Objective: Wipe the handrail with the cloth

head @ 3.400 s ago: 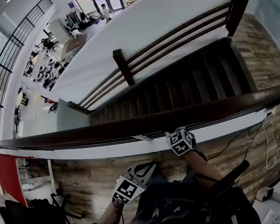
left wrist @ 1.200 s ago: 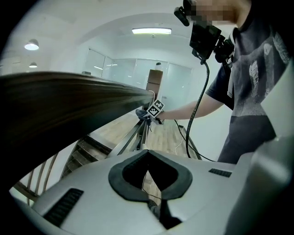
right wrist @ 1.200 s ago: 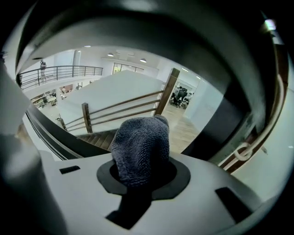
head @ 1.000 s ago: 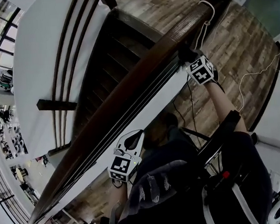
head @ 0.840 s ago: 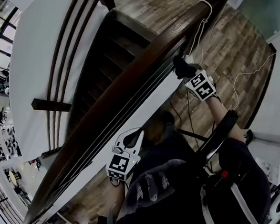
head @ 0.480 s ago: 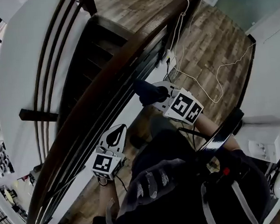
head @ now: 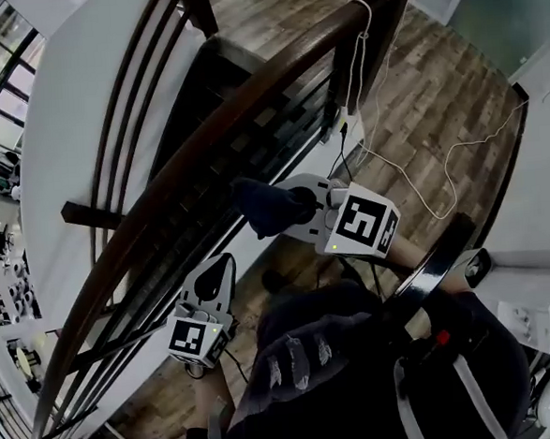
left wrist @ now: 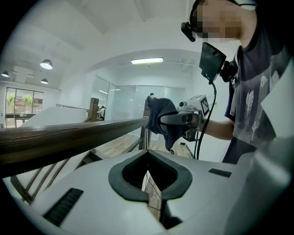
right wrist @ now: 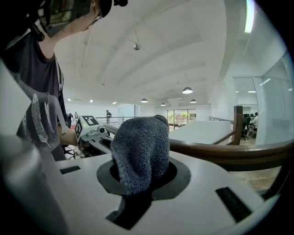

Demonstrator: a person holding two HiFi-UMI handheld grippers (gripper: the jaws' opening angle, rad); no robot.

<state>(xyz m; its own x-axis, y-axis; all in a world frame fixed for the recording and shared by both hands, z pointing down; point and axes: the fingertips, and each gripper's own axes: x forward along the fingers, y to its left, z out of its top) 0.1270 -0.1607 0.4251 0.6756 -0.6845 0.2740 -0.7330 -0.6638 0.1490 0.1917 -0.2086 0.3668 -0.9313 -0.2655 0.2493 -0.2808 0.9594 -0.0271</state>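
Observation:
The dark wooden handrail (head: pixel 187 164) runs diagonally from lower left up to a post at upper right. My right gripper (head: pixel 297 203) is shut on a bunched dark grey cloth (head: pixel 263 205), held on my side of the rail and apart from it, level with the lower bars. In the right gripper view the cloth (right wrist: pixel 140 151) bulges up between the jaws, with the handrail (right wrist: pixel 229 153) passing behind it. My left gripper (head: pixel 213 270) hangs lower, shut with nothing in it. From the left gripper view the handrail (left wrist: pixel 69 137) crosses at left and the cloth (left wrist: pixel 163 119) shows beyond.
A dark newel post (head: pixel 374 19) ends the rail, with a white cable (head: pixel 364 48) hung on it and trailing over the wood floor (head: pixel 455 107). Dark stairs (head: pixel 219 96) drop beyond the rail. Thin lower bars (head: pixel 166 268) run under the handrail.
My right gripper has come away from the top of the handrail near the post and moved down towards my body, still holding the cloth. The left gripper has stayed low.

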